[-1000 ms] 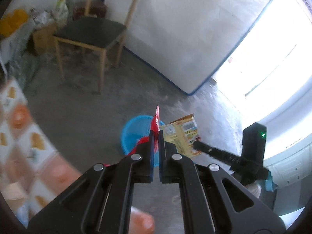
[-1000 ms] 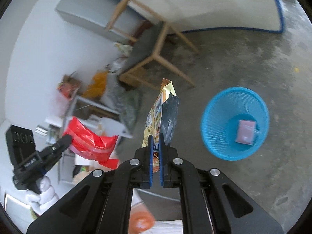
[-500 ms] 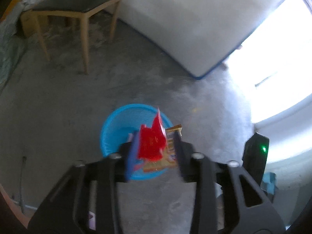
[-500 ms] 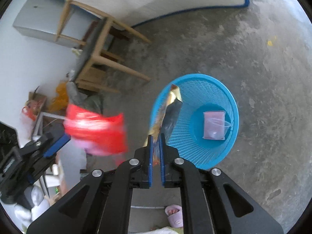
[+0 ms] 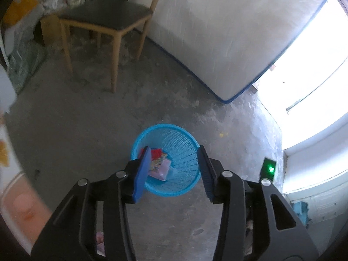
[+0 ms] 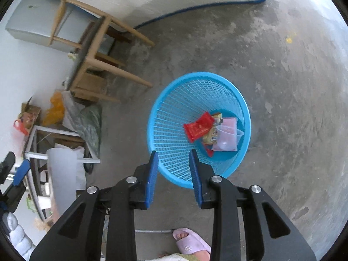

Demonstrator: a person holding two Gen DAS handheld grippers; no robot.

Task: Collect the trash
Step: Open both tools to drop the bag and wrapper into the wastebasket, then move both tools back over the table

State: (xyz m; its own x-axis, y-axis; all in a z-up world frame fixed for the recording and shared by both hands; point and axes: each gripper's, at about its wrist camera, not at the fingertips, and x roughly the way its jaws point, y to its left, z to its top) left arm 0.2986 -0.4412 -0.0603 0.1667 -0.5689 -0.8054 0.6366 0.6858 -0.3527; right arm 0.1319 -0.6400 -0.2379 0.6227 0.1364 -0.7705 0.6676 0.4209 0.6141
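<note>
Both grippers poised over blue basket (image 6: 171,113) — good for drop. Left gripper (image 5: 173,169) jaws opening, empty; right gripper (image 6: 173,174) likewise. Red wrapper (image 6: 199,128), yellow packet (image 6: 214,133) lie at basket bottom — trash collected.

Beyond the fingers, a glossy blue plastic mesh basket (image 6: 174,108) stands on rough, mottled matt concrete floor (image 6: 282,65). Inside lies a shiny red foil wrapper (image 6: 199,128). Farther off, a smooth wooden chair (image 5: 115,41).
</note>
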